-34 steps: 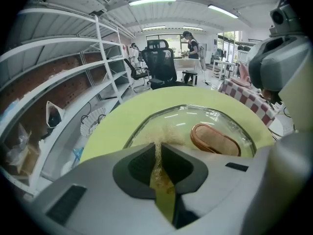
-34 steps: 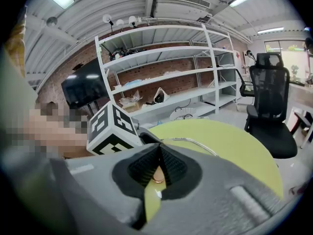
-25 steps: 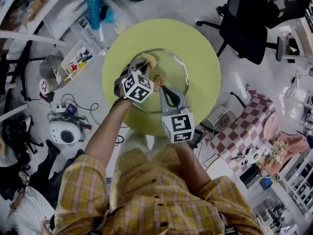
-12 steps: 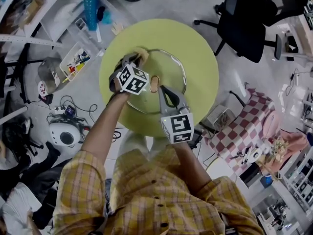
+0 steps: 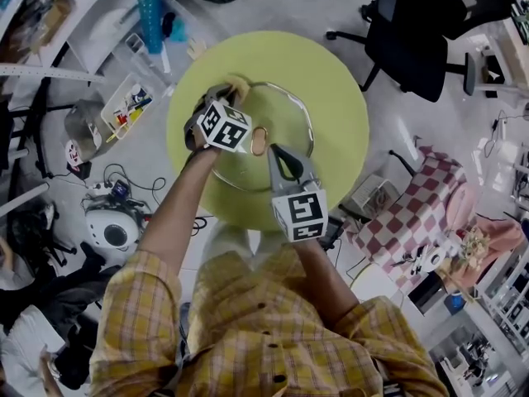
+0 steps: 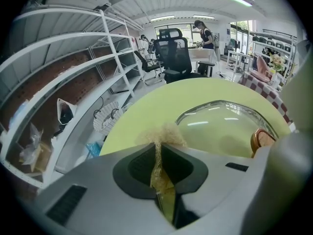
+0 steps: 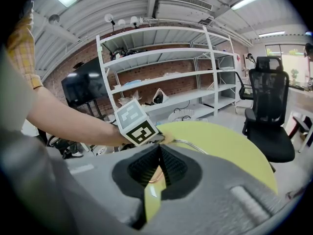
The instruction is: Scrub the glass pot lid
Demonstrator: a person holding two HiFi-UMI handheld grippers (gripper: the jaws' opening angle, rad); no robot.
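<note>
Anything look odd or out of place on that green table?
Nothing stands out. The glass lid lies flat on the table, the left gripper pinches a beige scrubber by its rim, and the right gripper holds its knob.

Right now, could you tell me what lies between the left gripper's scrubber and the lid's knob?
Only bare glass of the pot lid; the left gripper view shows it clear from scrubber to knob.
</note>
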